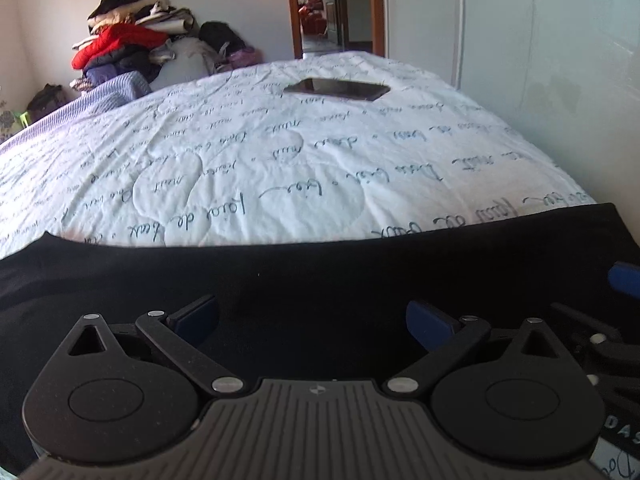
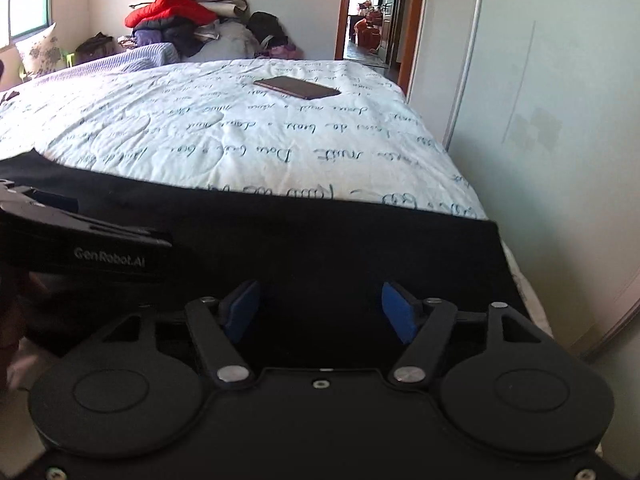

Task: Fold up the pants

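Black pants (image 1: 320, 268) lie flat across the near edge of the bed, over a white quilt (image 1: 256, 160) printed with script; their far edge runs straight from side to side. My left gripper (image 1: 312, 316) hovers low over the dark cloth with its blue pads wide apart and nothing pinched. In the right wrist view the pants (image 2: 320, 240) fill the foreground, their right end stopping near the bed's side. My right gripper (image 2: 320, 308) stands open above them, pads apart with only cloth beneath. The left gripper's body (image 2: 80, 240) shows at that view's left edge.
A dark phone (image 1: 338, 89) lies on the quilt farther back. A tall pile of clothes (image 1: 128, 40) and a lilac blanket (image 1: 116, 88) sit at the bed's far left. A pale wardrobe door (image 2: 540, 120) borders the right side, with a doorway (image 2: 368, 20) behind.
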Demonstrator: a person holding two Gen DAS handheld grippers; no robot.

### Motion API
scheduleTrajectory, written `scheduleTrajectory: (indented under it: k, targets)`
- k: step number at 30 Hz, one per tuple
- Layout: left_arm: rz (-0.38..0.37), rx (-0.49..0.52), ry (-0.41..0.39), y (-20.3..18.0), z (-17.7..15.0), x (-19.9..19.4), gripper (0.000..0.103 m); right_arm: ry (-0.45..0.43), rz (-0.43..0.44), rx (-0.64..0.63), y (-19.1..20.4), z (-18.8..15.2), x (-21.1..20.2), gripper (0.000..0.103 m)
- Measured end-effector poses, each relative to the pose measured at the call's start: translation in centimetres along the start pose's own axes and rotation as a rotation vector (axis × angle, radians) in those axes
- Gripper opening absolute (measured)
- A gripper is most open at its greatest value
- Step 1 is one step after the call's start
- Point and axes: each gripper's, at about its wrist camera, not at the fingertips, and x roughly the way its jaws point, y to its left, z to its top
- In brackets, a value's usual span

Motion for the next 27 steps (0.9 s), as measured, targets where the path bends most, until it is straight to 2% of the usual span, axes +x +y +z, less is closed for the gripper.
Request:
scheduleTrajectory:
  k: [3, 5, 7, 12, 18, 22, 27]
  targets:
    - [0.006, -0.005, -0.005, 0.2, -0.4, -0.1, 0.102, -0.038, -0.028, -0.021, 0.1, -0.3, -2.0, 0.067]
    - [0.007, -0.027, 0.032, 0.1, -0.4, 0.8, 0.103, -0.024, -0.016, -0.014, -0.5, -0.9, -2.4, 0.067]
    - [0.008, -0.058, 0.025, 0.0, -0.4, 1.1, 0.103, 0.006, -0.023, 0.004, -1.1, -1.7, -1.6, 0.067]
    - [0.032, 0.015, -0.003, -1.0, -0.1, 0.5, 0.102, -0.055, -0.063, 0.066, -1.6, -2.2, -2.7, 0.068]
    - [-0.001, 0.014, 0.001, -0.6, -0.3, -0.2, 0.102, -0.104, -0.104, 0.152, -4.0, -3.6, -6.7, 0.068]
    - [-0.007, 0.032, -0.017, -0.6, -0.6, -0.5, 0.102, -0.077, -0.071, 0.249, -5.6, -5.1, -7.9, 0.068]
    - [-0.020, 0.051, -0.035, -0.5, -0.4, -1.0, 0.102, -0.055, -0.023, 0.356, -6.9, -6.2, -7.2, 0.068]
